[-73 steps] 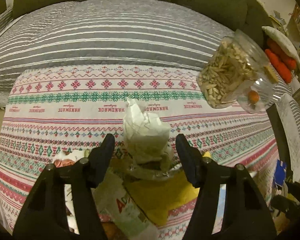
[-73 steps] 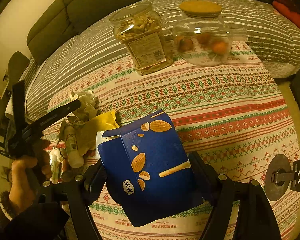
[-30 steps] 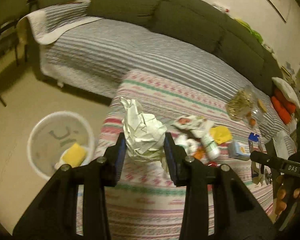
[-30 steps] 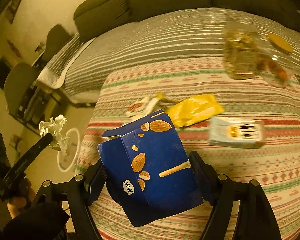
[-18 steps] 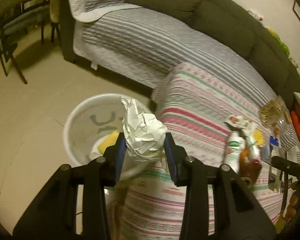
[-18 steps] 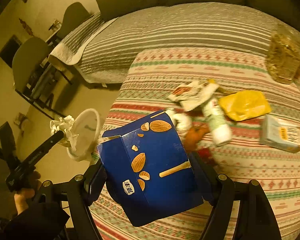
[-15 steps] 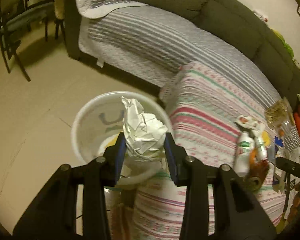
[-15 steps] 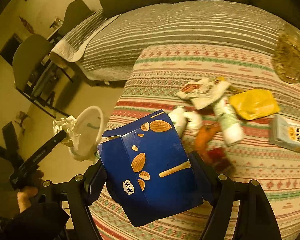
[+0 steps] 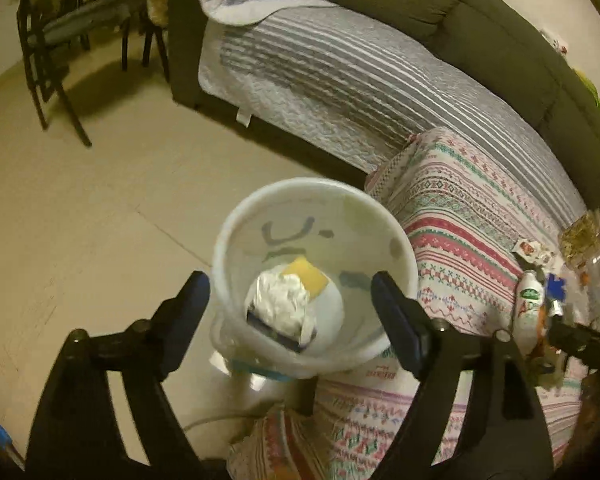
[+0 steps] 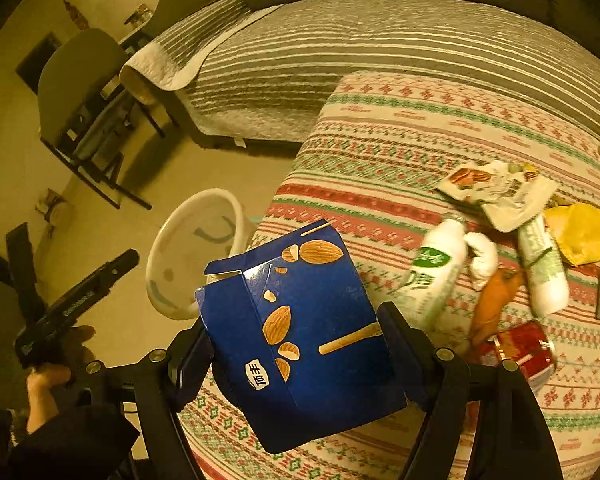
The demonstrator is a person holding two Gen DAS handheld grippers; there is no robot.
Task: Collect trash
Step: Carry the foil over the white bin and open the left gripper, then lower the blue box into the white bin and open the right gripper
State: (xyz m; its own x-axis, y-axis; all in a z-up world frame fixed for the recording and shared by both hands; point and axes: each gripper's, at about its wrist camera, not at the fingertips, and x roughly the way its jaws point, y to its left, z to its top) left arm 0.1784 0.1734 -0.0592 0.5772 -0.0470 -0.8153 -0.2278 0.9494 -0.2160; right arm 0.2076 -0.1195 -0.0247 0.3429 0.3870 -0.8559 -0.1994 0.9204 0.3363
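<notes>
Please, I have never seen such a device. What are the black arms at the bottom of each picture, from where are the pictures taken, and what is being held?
A person holds a two-finger gripper in each hand; a camera on each looks along its fingers. In the left view, the left gripper has just been opening, with nothing between its jaws now: the crumpled paper lies in the white bin. In the right view, the right gripper clamps a blue almond box. On the patterned tablecloth lie white bottles, wrappers and a yellow packet.
</notes>
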